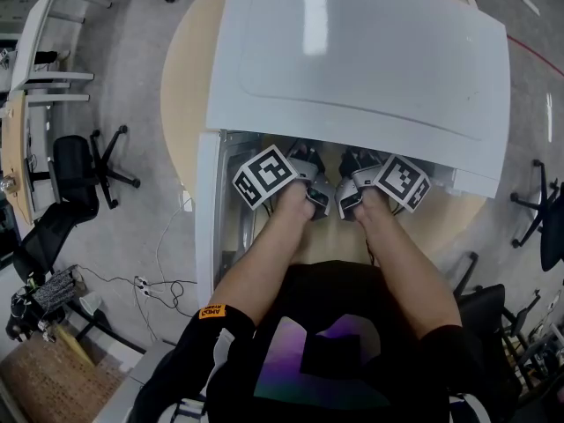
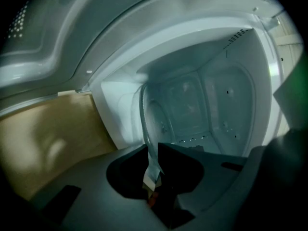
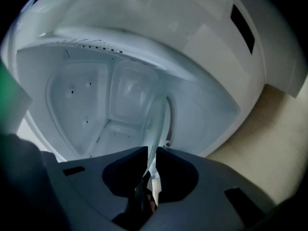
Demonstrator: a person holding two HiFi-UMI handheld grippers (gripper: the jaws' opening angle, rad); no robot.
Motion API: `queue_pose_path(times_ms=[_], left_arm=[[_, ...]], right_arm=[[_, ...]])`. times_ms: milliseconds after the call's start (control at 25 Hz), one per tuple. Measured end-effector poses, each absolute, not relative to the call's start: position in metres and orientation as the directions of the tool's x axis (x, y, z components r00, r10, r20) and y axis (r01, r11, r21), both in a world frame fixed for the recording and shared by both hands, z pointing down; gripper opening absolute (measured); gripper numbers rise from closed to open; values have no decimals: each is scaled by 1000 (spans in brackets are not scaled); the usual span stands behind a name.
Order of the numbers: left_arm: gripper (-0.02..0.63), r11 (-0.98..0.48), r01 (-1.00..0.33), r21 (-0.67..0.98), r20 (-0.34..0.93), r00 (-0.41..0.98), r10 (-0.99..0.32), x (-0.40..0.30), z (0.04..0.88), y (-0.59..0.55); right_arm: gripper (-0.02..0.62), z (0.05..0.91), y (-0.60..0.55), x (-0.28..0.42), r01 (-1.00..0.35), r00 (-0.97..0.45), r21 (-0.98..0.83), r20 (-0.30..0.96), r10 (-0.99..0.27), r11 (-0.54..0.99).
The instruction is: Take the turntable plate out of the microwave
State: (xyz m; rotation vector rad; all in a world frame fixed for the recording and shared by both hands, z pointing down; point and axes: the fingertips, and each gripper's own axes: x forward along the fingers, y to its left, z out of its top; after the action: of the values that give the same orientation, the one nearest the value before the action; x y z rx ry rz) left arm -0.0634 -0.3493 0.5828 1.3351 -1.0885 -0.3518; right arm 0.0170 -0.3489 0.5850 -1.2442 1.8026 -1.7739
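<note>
Where the microwave [image 1: 352, 60] stands open, the left tool [image 2: 153, 176] and right tool [image 3: 150, 177] each pinch the near rim of the turntable plate [image 3: 159, 129] — it lies ahead of both, inside the cavity, so it likely pulls straight back.

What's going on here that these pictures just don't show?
1. Head view: the microwave hides the turntable plate and both grippers' jaws.
2. Gripper views: the left gripper and right gripper are shut on the plate's rim, seen edge-on; its outline is lost.
3. Whatever sits beneath the plate: blocked by the gripper bodies.
</note>
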Motion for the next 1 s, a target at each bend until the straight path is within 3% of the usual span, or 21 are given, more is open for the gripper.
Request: queue_pose_path(times_ms=[1000], left_arm=[[109, 92, -433, 897, 313, 474, -823, -64, 551, -358]], right_arm=[[64, 556, -342, 19, -385, -569, -921, 280, -773, -49]])
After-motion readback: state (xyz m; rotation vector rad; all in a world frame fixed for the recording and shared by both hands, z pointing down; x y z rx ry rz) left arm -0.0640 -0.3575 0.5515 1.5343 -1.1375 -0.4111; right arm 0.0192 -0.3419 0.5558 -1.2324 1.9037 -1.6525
